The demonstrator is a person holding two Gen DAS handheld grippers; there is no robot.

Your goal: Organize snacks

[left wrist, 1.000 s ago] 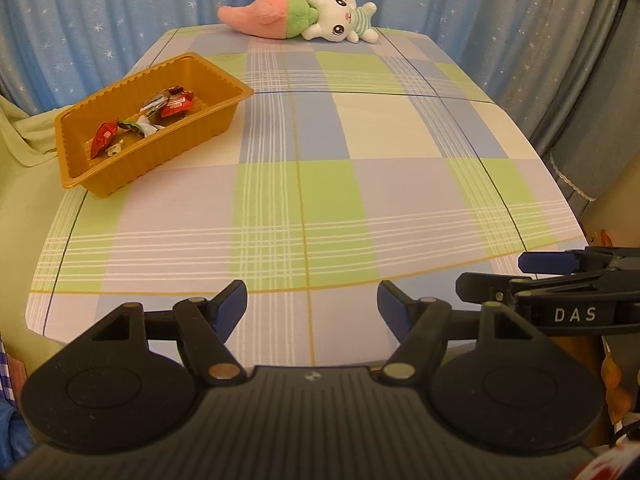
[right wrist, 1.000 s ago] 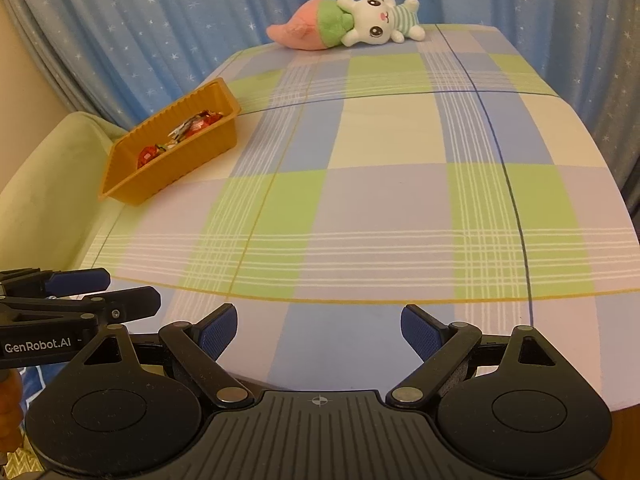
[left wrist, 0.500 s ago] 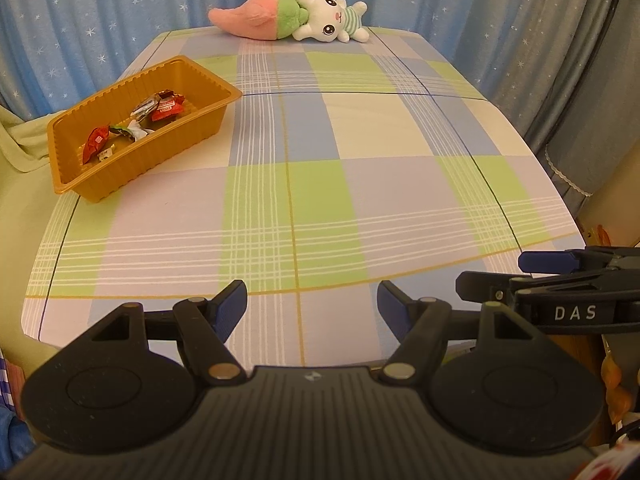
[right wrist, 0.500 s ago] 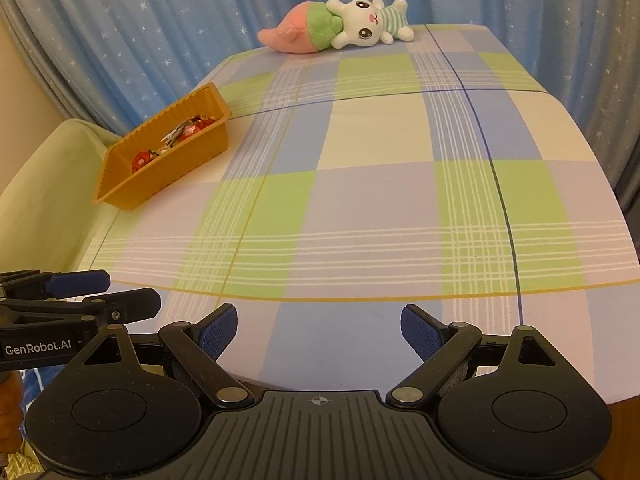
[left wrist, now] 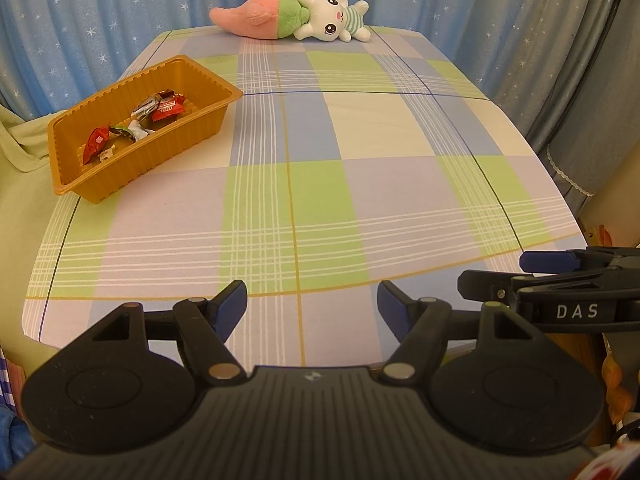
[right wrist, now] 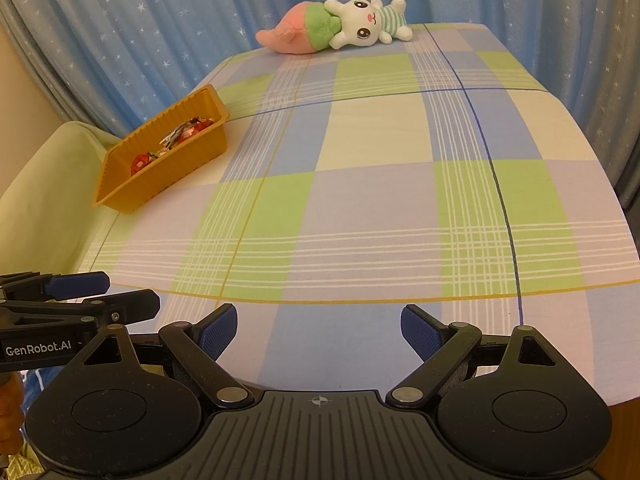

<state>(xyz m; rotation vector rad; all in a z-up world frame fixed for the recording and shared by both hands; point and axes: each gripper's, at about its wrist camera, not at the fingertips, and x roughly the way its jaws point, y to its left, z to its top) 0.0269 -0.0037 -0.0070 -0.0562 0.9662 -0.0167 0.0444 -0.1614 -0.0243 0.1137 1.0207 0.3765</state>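
Left wrist: snacks [left wrist: 136,124] in tray [left wrist: 168,148], well apart from both empty, parted tongs [left wrist: 312,308]

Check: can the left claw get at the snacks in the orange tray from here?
Probably yes: the left claw is open and empty, the cloth between is bare, and the orange tray is open-topped with snacks exposed.

From my side, the tray [left wrist: 136,152] sits on the table [left wrist: 340,184] at its left edge, snacks [left wrist: 160,108] inside; the plush toy [left wrist: 296,20] lies along its far edge.
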